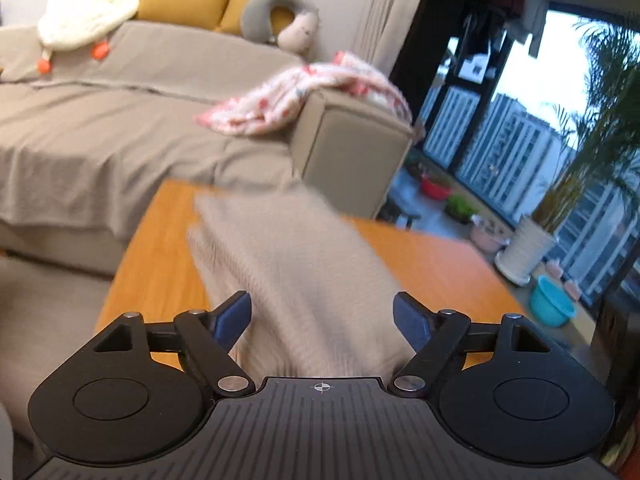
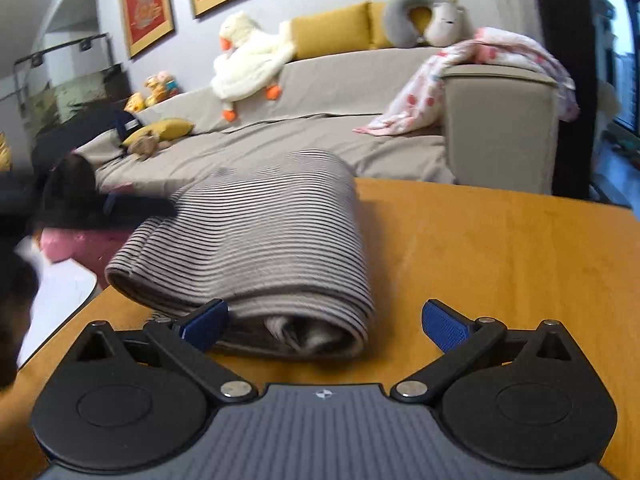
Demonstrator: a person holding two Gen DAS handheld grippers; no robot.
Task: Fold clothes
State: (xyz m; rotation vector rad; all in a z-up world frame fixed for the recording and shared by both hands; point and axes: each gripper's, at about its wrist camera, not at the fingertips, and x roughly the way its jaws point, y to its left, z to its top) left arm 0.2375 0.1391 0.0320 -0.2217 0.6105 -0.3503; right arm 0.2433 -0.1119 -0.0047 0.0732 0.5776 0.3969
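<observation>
The striped garment lies folded into a thick bundle on the orange wooden bench, toward its left side in the right wrist view, with one rounded fold overhanging the edge at about 9 o'clock. It looks close to finished, which would explain why neither tool grips it.

The right tongs stand wide, empty, level with the bundle's near open end at 6 o'clock; one blue pad is just beside the cloth, but contact cannot be judged. The left tongs are also spread wide and hold nothing; the garment runs away from them toward 12 o'clock.

Motion blur wipes the stripes out in the left view. The inner layers are hidden, and a dark shape at 9 o'clock in the right view cannot be made out.
</observation>
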